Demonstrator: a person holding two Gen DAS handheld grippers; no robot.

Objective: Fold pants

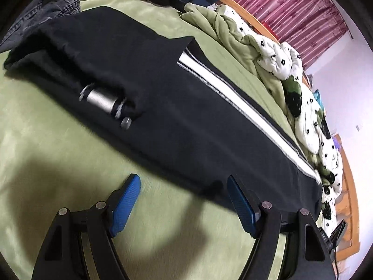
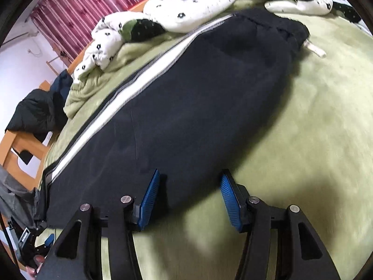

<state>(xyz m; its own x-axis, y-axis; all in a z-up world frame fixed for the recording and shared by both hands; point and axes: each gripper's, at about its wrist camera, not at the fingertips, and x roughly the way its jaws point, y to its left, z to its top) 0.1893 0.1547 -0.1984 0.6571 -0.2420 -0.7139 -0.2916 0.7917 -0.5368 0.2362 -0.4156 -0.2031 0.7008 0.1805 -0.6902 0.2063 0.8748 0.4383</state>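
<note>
reaching in with both tools, you are coming at the pants (image 1: 186,107) from their near long edge. they are lying flat and lengthwise on the bed (image 1: 46,140), dark, already doubled leg on leg by the look of it, with a white stripe (image 1: 233,93) running along the far side.

your left gripper (image 1: 184,193) is hanging with its fingers (image 1: 127,200) spread and empty, one over bare sheet, the other just at the hem edge. your right gripper (image 2: 190,191) is also standing open with nothing between its fingers (image 2: 150,193); the left one is over the cloth, the right one over the sheet, so the edge is lying between them.

to do this well, you are wanting each tool to straddle the edge and pinch all layers, not just the top one. keeping both grips level with each other should help the fold land square. a grip on one layer alone would likely peel the legs apart.

a drawstring tip (image 2: 314,49) is poking out at the waist, so watch it when folding over. the bunched quilt (image 2: 186,7) is crowding the far side, touching or nearly touching the stripe edge. grey jeans (image 1: 46,11) are lying just past one end. the metal cylinder (image 1: 102,100) on the pants in the left view is something i cannot identify.
</note>
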